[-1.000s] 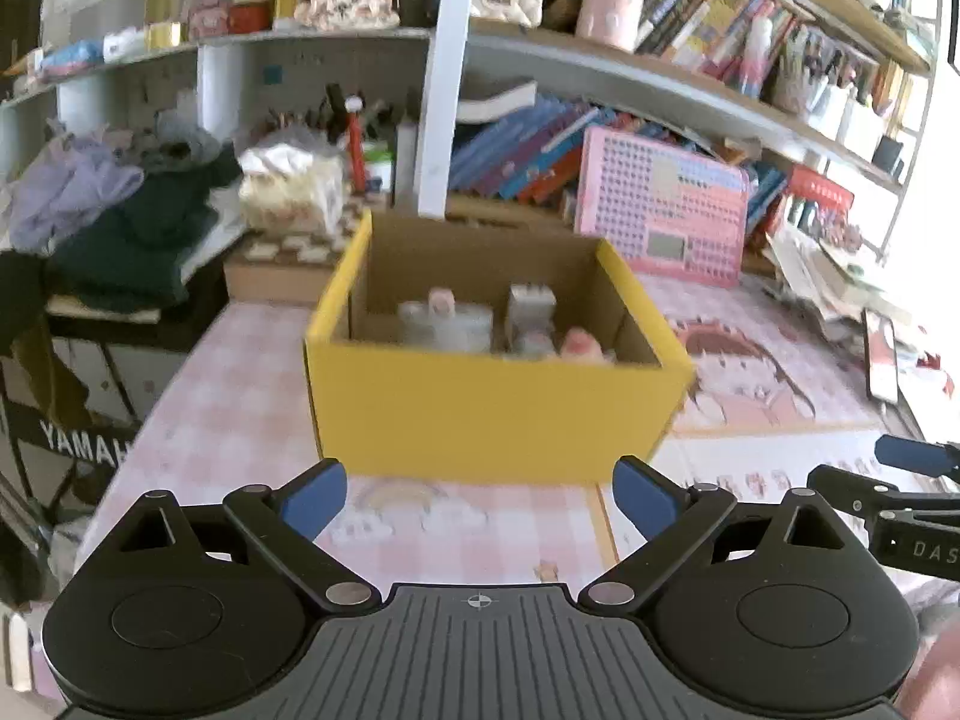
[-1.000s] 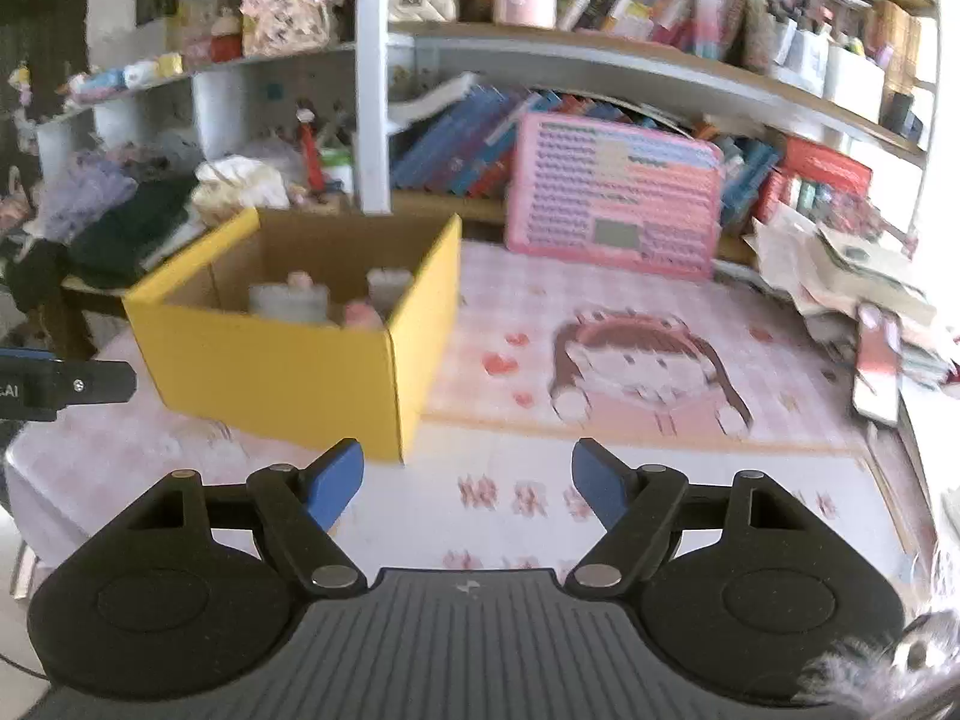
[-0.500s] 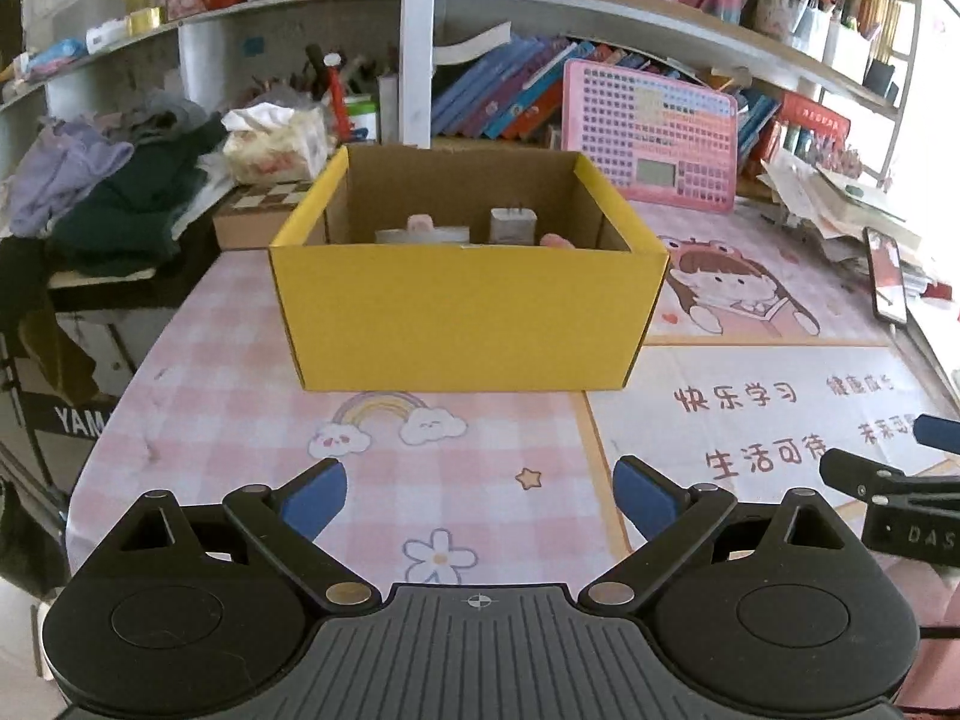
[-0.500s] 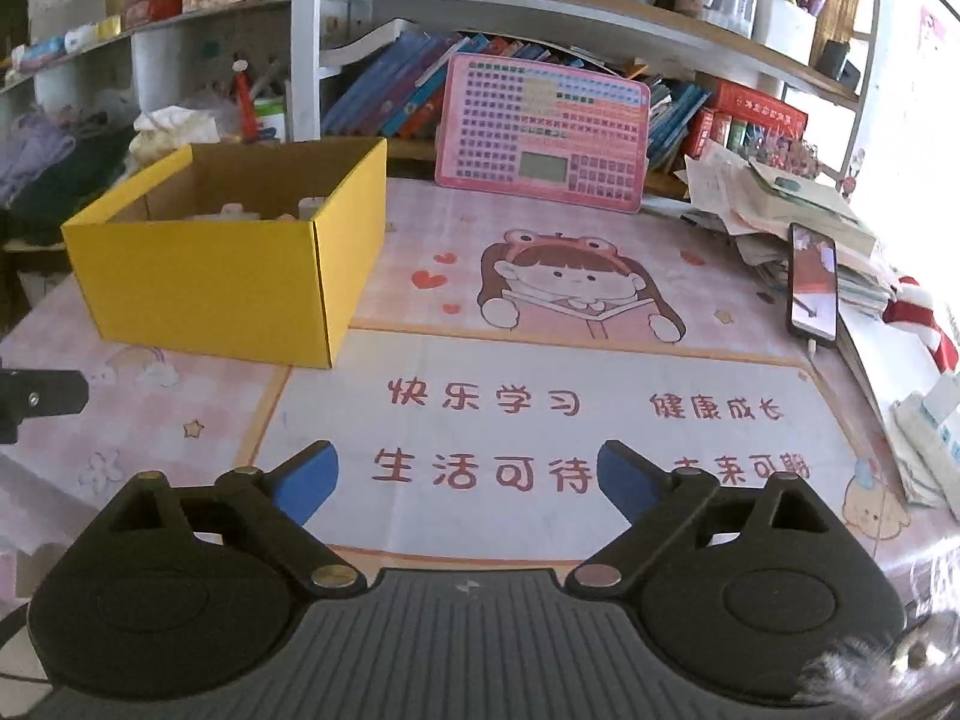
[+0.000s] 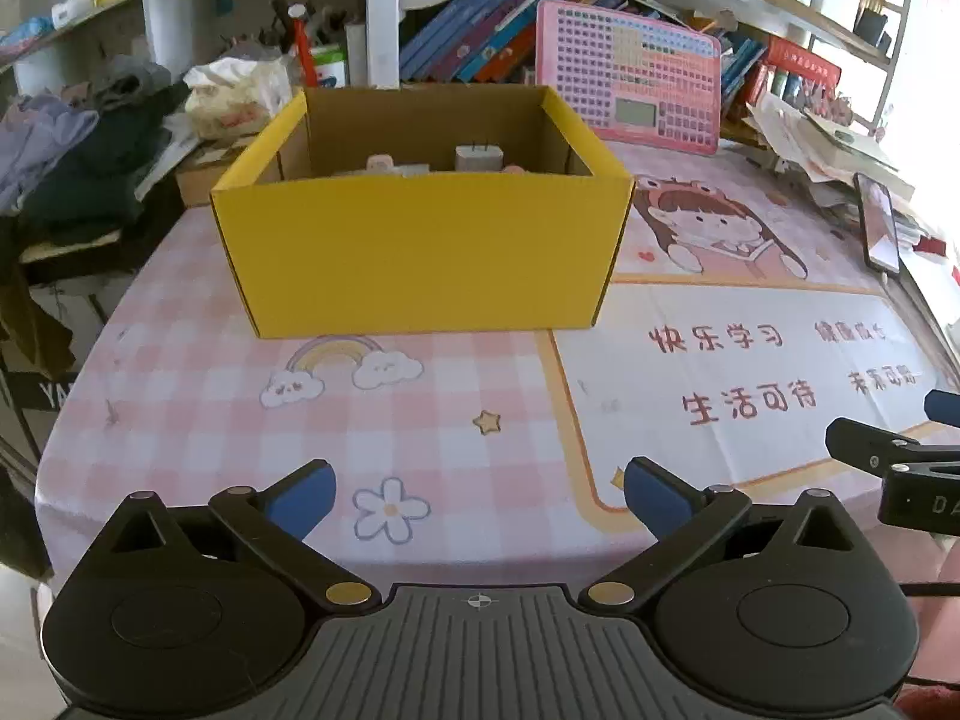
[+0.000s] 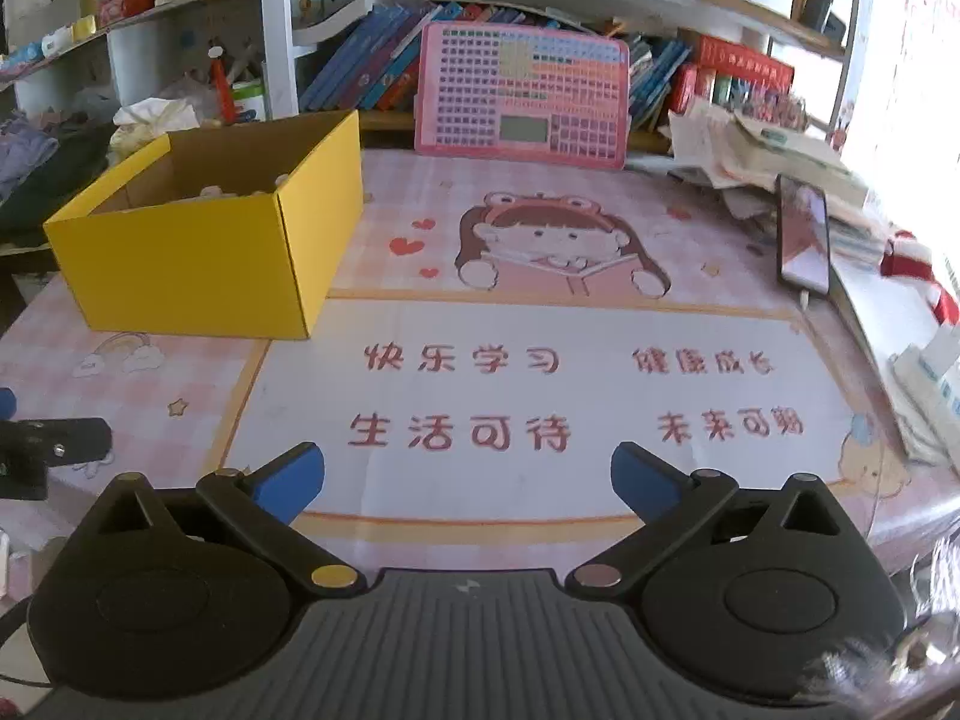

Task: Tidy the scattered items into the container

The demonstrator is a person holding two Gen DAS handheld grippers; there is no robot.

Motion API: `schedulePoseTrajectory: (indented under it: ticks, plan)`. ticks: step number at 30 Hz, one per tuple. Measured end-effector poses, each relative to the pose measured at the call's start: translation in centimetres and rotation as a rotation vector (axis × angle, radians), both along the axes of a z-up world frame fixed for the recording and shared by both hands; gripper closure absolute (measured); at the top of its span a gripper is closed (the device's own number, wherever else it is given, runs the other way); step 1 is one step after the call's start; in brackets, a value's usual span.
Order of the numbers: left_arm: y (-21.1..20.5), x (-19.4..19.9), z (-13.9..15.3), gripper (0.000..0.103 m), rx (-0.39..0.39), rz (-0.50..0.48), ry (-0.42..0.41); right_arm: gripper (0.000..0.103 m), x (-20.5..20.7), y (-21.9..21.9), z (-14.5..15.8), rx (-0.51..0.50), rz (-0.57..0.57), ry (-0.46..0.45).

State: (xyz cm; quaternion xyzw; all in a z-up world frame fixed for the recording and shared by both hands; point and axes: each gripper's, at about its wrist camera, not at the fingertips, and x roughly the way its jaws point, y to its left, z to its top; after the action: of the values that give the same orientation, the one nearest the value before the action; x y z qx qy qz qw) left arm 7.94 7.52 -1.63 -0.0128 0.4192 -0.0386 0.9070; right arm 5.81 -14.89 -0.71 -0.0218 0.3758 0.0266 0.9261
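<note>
A yellow cardboard box (image 5: 420, 252) stands open on the pink table mat; it also shows in the right wrist view (image 6: 198, 258) at the left. Small items lie inside it, among them a white block (image 5: 478, 157) and pale pink pieces (image 5: 381, 163), mostly hidden by the front wall. My left gripper (image 5: 477, 495) is open and empty, near the table's front edge, well short of the box. My right gripper (image 6: 467, 477) is open and empty over the white part of the mat. Each gripper's tip shows at the edge of the other's view.
A pink keyboard toy (image 6: 522, 96) leans against the shelf at the back. A phone (image 6: 803, 240) and piles of paper (image 6: 774, 156) lie at the right. Clothes (image 5: 78, 162) are heaped at the left. Bookshelves rise behind the table.
Both grippers have drawn back from the box toward the table's front edge; the box looks farther off and more of the mat shows. Both stay open and empty.
</note>
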Motion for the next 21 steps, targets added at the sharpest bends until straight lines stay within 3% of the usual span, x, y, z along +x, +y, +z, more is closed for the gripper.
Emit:
schedulePoseTrajectory:
  ticks: [12,21]
  plan:
    - [-0.3,-0.9,0.6,0.0,0.008,-0.012,-0.051,0.0,-1.2,-1.0,0.6,0.055,-0.033,-0.048]
    - [-0.4,-0.9,0.5,0.0,0.025,-0.042,-0.036,0.0,-1.2,-0.8,0.7,0.051,-0.057,-0.056]
